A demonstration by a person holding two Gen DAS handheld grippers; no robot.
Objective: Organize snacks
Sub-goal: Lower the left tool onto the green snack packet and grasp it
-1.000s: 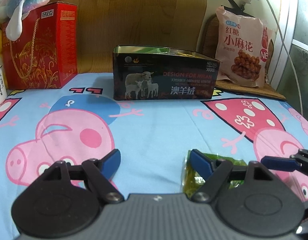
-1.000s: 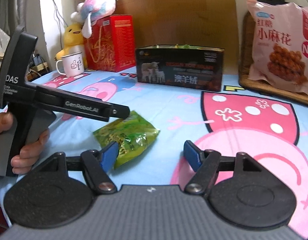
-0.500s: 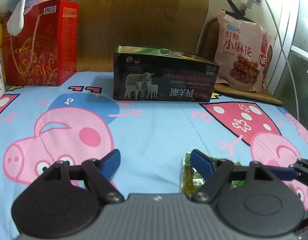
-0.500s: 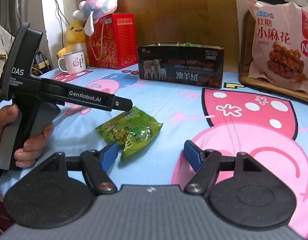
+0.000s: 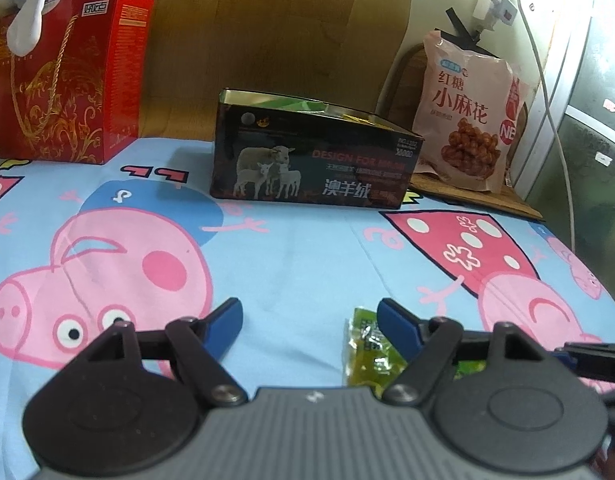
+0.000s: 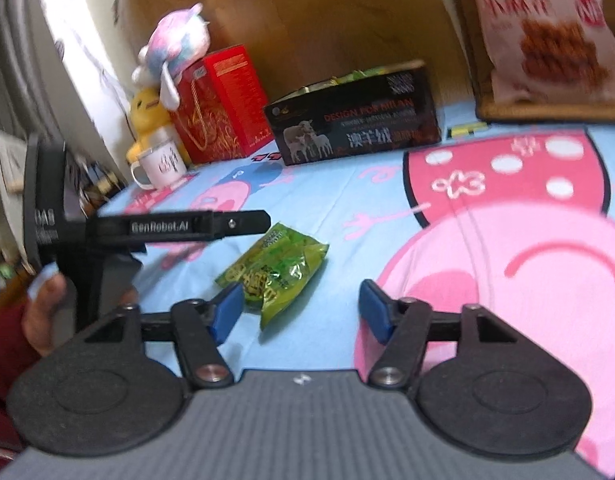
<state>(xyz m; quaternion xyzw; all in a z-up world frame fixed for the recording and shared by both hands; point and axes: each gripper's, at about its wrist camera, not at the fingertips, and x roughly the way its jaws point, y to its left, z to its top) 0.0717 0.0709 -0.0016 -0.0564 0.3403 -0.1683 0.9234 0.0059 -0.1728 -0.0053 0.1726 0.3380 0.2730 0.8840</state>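
A green snack packet (image 6: 277, 266) lies flat on the cartoon-print sheet (image 6: 335, 208); in the left wrist view it (image 5: 367, 354) lies partly hidden under my right finger. My left gripper (image 5: 309, 322) is open and empty, the packet at its right fingertip. My right gripper (image 6: 301, 308) is open and empty, tilted, its left fingertip just at the packet's near end. A black open tin box (image 5: 311, 156) with sheep on it stands at the back and holds green packets.
A red gift box (image 5: 71, 80) with a plush toy (image 6: 175, 48) on top stands back left, by a white mug (image 6: 161, 162). A large pink snack bag (image 5: 467, 120) leans at the back right on a wooden tray. The left gripper's body (image 6: 155, 226) lies left of the packet.
My right gripper has tilted and moved in over the packet. My left gripper has pulled back a little and the view has shifted slightly; both stay open.
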